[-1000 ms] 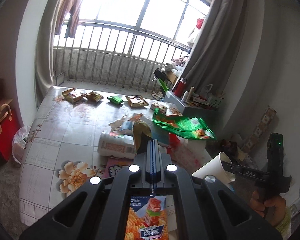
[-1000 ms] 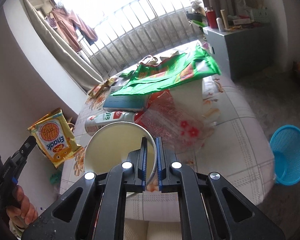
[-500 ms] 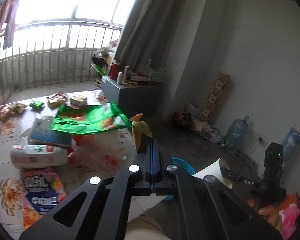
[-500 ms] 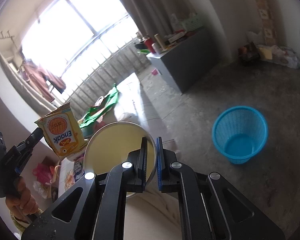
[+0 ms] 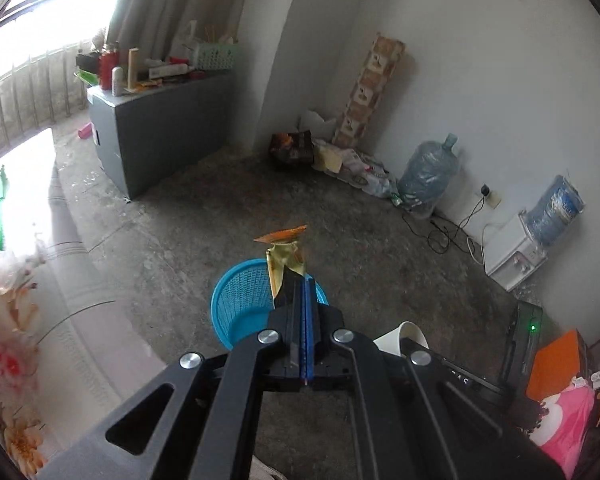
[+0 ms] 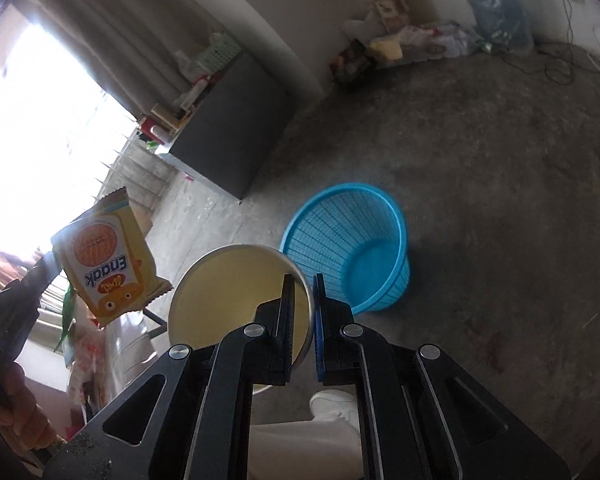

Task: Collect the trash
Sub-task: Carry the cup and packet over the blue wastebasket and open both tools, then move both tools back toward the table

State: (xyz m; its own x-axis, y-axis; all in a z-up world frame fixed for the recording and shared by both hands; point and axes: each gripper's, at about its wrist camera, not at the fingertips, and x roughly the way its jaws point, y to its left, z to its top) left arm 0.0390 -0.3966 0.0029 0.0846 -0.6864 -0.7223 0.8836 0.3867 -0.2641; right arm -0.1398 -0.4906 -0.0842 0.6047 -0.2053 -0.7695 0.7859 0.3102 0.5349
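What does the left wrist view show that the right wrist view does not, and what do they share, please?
Only the left wrist view shows the white water dispenser by the wall and the orange box at lower right. Only the right wrist view shows the printed front of the yellow snack packet, the inside of the paper cup and a white shoe. Both show the blue basket on the concrete floor, the grey cabinet and the big water bottle.

Your only light source is daylight from the window [image 6: 40,120], which blows out to white glare in both views. The concrete floor [image 5: 204,216] reads dim and grey, with soft shadow. Fisheye bending and dark vignette mark the corners. You have slight motion blur at the left edges
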